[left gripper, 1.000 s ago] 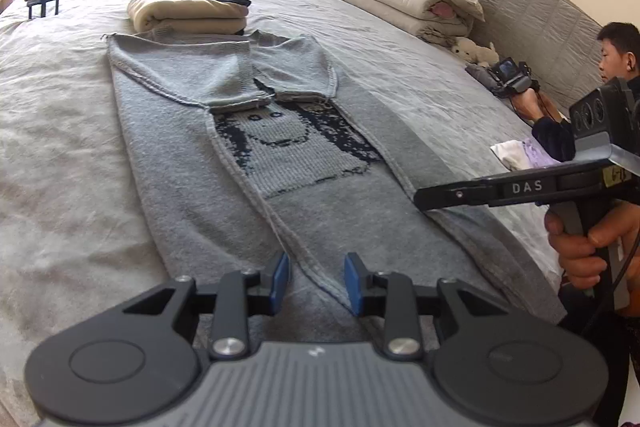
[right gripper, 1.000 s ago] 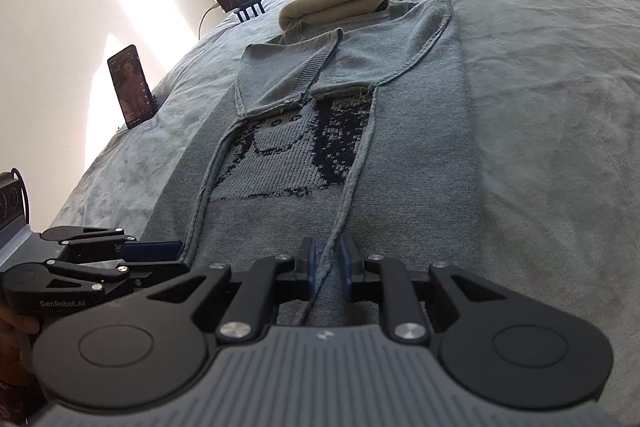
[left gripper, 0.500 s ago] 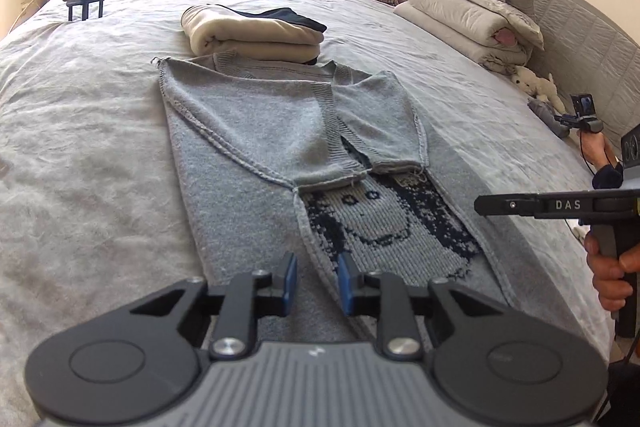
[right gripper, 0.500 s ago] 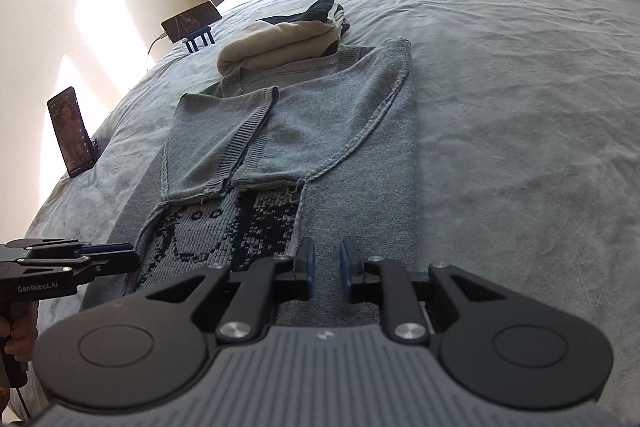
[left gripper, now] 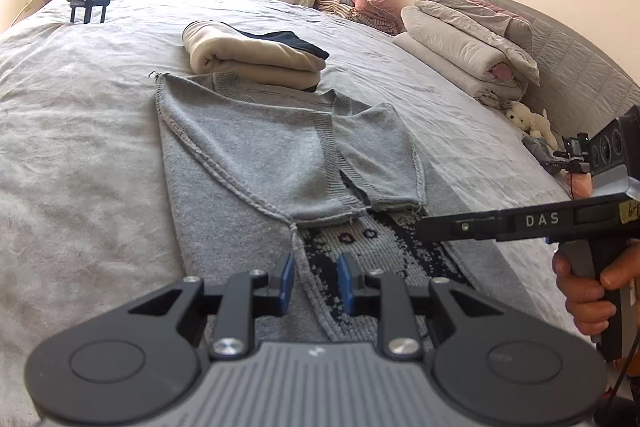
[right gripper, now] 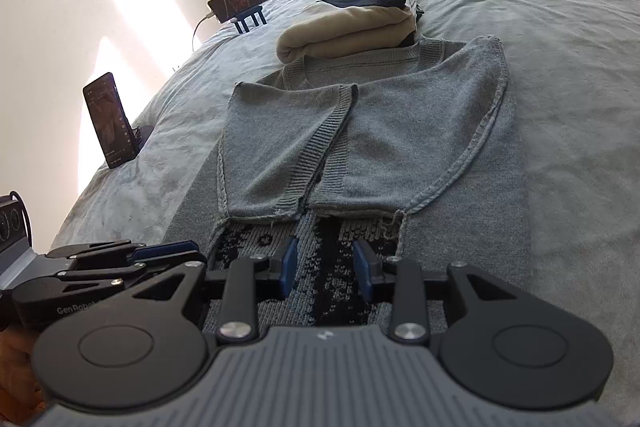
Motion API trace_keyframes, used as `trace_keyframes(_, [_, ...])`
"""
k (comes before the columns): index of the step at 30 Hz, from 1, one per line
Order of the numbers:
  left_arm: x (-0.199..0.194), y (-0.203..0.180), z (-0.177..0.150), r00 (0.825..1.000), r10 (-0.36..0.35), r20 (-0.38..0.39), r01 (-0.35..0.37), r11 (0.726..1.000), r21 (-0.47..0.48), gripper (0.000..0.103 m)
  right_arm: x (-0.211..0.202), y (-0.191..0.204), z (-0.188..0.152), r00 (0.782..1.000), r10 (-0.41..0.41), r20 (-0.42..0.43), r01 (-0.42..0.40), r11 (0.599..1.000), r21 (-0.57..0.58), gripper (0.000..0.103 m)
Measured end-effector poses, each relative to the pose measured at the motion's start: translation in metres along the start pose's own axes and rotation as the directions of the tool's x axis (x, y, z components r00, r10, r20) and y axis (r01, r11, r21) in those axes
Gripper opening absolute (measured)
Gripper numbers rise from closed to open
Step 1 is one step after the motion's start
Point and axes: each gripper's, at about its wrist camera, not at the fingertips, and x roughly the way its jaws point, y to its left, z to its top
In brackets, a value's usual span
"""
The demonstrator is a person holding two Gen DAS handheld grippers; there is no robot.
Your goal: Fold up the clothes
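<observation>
Grey sweater (left gripper: 256, 163) lying flat on the bed (left gripper: 80, 131), sleeves folded inward, long axis running straight ahead from both grippers toward the folded beige garment (left gripper: 256, 61). Left gripper (left gripper: 316, 285) narrowly parted and empty over a raised seam; right gripper (right gripper: 326, 273), jaws just opened, empty over the patterned panel. Both appear equally near the hem end.

A grey knit sweater (left gripper: 256, 163) lies flat on the bed (left gripper: 80, 147), its 2 sleeves folded inward so the ribbed cuffs meet side by side over the middle. Below the cuffs a dark-and-light knitted face pattern (right gripper: 332, 267) shows. Its neckline touches a stack of folded clothes (left gripper: 256, 59): cream pieces with a dark one on top.
</observation>
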Motion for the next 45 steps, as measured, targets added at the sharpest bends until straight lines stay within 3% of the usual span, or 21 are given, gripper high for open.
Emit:
trace_keyframes(4, [0.008, -0.014, 0.001, 0.999, -0.018, -0.036, 0.022, 0.995, 0.1, 0.025, 0.014, -0.002, 0.026, 1.0, -0.001, 0.01, 0.001, 1.0, 0.003, 0.036])
trace_keyframes(7, [0.003, -0.004, 0.007, 1.0, -0.005, 0.012, 0.004, 0.999, 0.042, 0.025, 0.022, -0.004, 0.031, 1.0, -0.003, -0.003, 0.003, 1.0, 0.029, 0.036])
trace_keyframes(10, [0.009, 0.004, 0.001, 1.0, -0.017, 0.001, 0.017, 0.999, 0.033, 0.025, 0.025, 0.0, 0.018, 0.998, 0.058, -0.013, -0.057, 0.997, 0.05, 0.036])
trace_keyframes(15, [0.002, -0.002, -0.006, 0.999, -0.047, -0.018, 0.048, 0.998, 0.038, 0.028, 0.029, 0.019, -0.004, 0.995, 0.083, -0.058, -0.082, 0.996, 0.023, 0.037])
trace_keyframes(20, [-0.028, -0.006, -0.025, 0.996, -0.06, -0.064, 0.066, 0.994, 0.088, 0.028, -0.005, 0.026, -0.018, 0.994, 0.102, -0.043, -0.103, 0.994, -0.037, 0.037])
trace_keyframes(24, [-0.063, -0.004, -0.036, 0.996, -0.09, 0.004, 0.088, 0.987, 0.132, 0.028, -0.036, 0.011, -0.031, 0.997, 0.071, 0.001, -0.071, 0.995, -0.063, 0.037])
trace_keyframes(29, [-0.053, -0.003, -0.053, 0.991, -0.11, -0.072, 0.117, 0.988, 0.098, 0.026, -0.056, -0.017, -0.05, 1.0, -0.001, 0.015, 0.001, 1.0, 0.021, 0.037])
trace_keyframes(31, [-0.053, -0.012, -0.062, 0.989, -0.13, -0.069, 0.137, 0.985, 0.105, 0.026, -0.061, -0.025, -0.06, 0.999, -0.036, 0.011, 0.036, 0.998, 0.045, 0.037])
trace_keyframes(39, [-0.073, -0.058, -0.1, 0.987, -0.131, -0.088, 0.145, 0.973, 0.18, 0.031, -0.086, 0.002, -0.113, 0.997, -0.081, -0.002, 0.081, 0.997, -0.017, 0.039])
trace_keyframes(45, [-0.098, -0.077, -0.126, 0.988, -0.125, -0.086, 0.139, 0.973, 0.182, 0.034, -0.107, 0.022, -0.148, 0.997, -0.081, -0.006, 0.08, 0.995, -0.056, 0.04])
